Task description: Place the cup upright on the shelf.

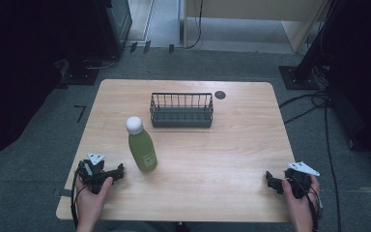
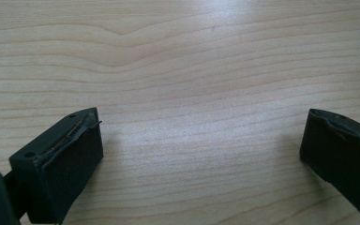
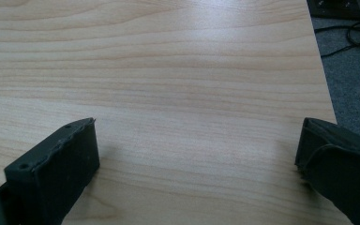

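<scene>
Bottle stands just beside left hand-held gripper.

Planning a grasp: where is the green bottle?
In the high view, the green bottle stands upright left of centre, between the wire basket and the left gripper.

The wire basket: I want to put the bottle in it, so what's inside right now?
The wire basket looks empty in the high view: only its dark floor shows through the open top. The strip just behind its near wall is hidden. The green bottle stands on the table.
</scene>
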Motion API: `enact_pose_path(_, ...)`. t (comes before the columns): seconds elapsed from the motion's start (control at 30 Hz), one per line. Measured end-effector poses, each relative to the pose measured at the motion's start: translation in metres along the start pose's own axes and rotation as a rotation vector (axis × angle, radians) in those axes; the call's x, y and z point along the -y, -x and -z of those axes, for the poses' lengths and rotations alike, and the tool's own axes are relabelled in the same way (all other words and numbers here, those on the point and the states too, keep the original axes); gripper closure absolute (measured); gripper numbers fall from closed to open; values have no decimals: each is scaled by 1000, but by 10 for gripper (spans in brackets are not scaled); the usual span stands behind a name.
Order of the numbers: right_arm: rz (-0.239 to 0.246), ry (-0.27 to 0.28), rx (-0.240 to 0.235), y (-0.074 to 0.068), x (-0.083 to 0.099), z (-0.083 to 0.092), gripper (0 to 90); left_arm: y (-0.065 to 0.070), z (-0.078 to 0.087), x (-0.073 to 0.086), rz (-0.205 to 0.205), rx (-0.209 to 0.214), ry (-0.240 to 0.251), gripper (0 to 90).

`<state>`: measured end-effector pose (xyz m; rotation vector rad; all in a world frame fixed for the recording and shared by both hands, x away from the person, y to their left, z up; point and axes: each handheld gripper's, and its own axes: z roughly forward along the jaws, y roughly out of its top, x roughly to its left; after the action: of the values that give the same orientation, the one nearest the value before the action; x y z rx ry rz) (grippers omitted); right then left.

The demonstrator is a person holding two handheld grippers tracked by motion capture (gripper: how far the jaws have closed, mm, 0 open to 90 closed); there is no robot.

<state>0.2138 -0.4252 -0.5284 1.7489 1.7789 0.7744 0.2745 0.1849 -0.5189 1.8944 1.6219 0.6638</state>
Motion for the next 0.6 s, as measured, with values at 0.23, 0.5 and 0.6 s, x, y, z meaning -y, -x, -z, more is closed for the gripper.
enact_pose_path(0.23, 0, 0, 0, 0, 0, 0, 0, -2, 5, 6, -5, 7, 0, 0)
enact_pose_path(0.5, -2, -1, 1, 0, 0, 0, 0, 2, 23, 16, -20, 60, -14, 0)
enact_pose_path(0.6, -1, -1, 1, 0, 0, 0, 0, 6, 29, 17, -33, 60, -1, 0)
